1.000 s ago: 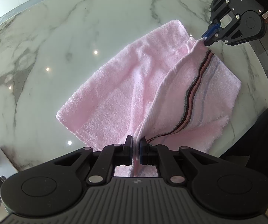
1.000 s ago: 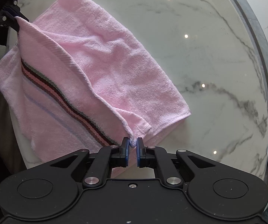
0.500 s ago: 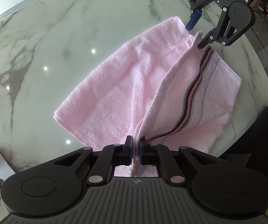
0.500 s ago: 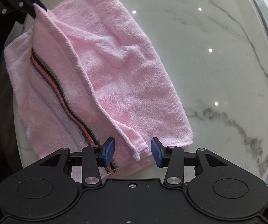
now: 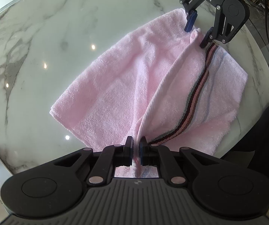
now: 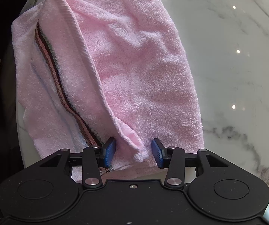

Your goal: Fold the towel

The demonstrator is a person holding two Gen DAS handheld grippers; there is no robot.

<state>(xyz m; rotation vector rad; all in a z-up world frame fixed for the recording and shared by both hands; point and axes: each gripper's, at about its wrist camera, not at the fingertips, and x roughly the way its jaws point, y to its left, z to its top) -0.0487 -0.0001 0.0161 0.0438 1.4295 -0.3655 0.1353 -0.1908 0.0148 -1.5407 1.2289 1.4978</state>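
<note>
A pink towel [image 5: 130, 86] with a dark striped band [image 5: 196, 97] lies on the marble table, its striped end folded over towards the middle. My left gripper [image 5: 136, 144] is shut on one corner of the folded edge and holds it a little raised. My right gripper [image 6: 133, 151] is open, its blue pads on either side of the other corner [image 6: 140, 155], which lies loose on the towel. The right gripper also shows in the left wrist view [image 5: 197, 34], open over the far corner. The towel fills the right wrist view [image 6: 134, 65].
The white marble table [image 5: 50, 37] extends to the left in the left wrist view and to the right in the right wrist view [image 6: 237, 65]. The table's rounded edge [image 5: 261, 86] runs close to the towel. A dark seat [image 5: 265, 140] stands beyond that edge.
My right gripper has opened and let go of its towel corner, which dropped onto the towel. My left gripper has kept its hold; the towel's folded edge has sagged lower.
</note>
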